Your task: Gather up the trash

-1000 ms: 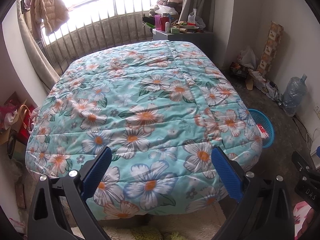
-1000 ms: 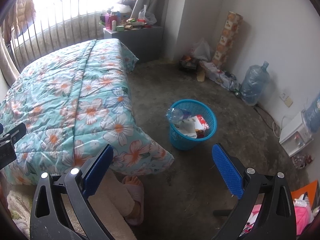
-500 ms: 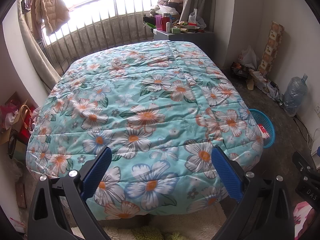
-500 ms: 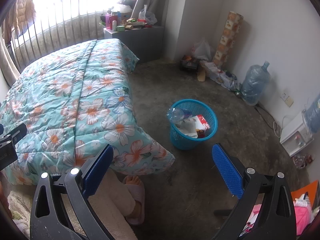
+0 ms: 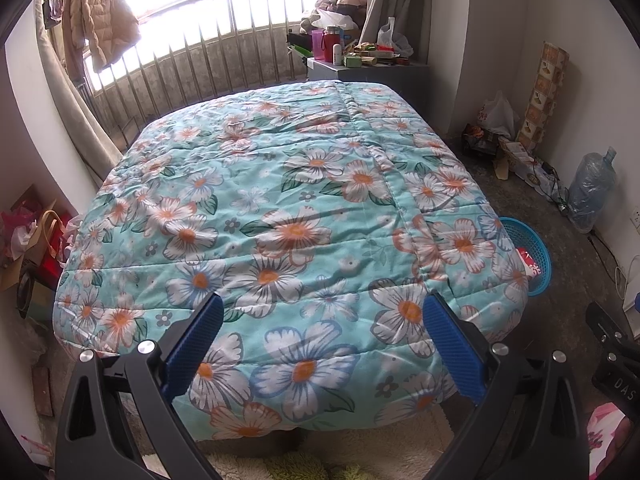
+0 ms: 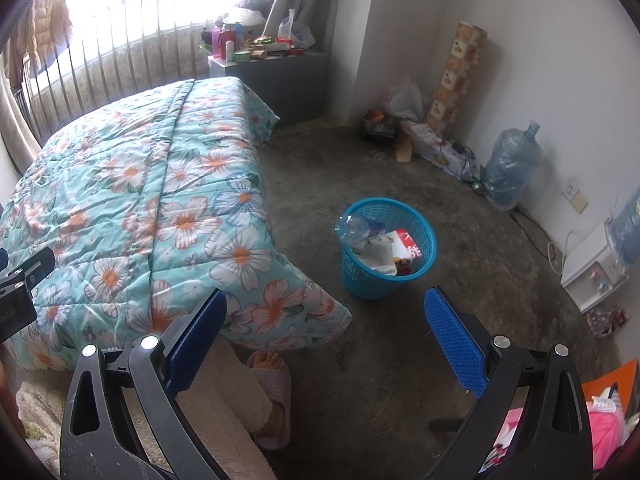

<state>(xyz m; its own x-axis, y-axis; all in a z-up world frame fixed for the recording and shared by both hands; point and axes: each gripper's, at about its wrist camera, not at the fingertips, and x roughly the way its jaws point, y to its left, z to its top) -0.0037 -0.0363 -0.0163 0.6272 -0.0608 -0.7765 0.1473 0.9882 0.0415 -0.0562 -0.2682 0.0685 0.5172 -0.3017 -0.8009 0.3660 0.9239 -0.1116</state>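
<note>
Both your grippers, left gripper (image 5: 320,340) and right gripper (image 6: 326,336), hang spread and empty. The blue basket (image 6: 362,280), on the floor just beside the bed (image 6: 132,184), already holds trash (image 6: 384,246). You seem near done; next, scan for leftovers.

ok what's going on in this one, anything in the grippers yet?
Nothing held. A person stands at the foot of a bed with a floral quilt, a gripper in each hand. The left gripper hangs open over the quilt's near edge; the right gripper is open too, looking at the floor. The blue trash basket stands beside the bed and already holds a plastic bottle and some paper and packaging. No loose trash shows on the quilt.
</note>
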